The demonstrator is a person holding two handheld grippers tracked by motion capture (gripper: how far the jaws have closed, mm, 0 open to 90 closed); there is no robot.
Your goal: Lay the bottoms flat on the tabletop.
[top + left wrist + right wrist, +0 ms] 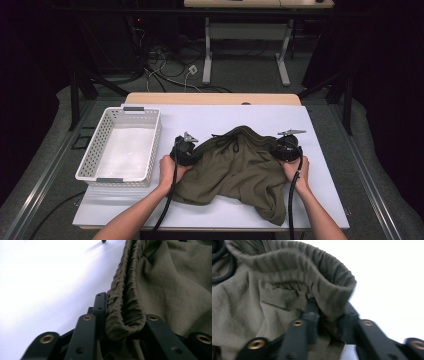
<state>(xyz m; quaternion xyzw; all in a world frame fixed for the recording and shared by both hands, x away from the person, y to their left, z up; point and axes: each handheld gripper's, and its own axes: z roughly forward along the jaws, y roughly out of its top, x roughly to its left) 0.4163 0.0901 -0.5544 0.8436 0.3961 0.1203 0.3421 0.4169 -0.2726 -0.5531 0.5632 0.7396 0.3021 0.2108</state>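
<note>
An olive-green garment [240, 167] with an elastic waistband lies crumpled on the white tabletop [210, 117]. Its waistband faces the far side, and a dark drawstring [227, 141] lies at the middle. My left gripper [187, 150] holds the left end of the waistband [125, 290]; the gathered fold sits pinched between the black jaws of this gripper [120, 315]. At the right end, my right gripper [286, 147] is shut on the waistband [312, 265], with the folded edge wedged between its jaws [329, 312]. The drawstring [224, 270] shows at the left of the right gripper view.
A white perforated basket [152, 142] stands at the table's left, just beside my left hand. Bare white tabletop stretches behind the garment and to its right. Beyond the table are cables on the floor and another table's legs [207, 55].
</note>
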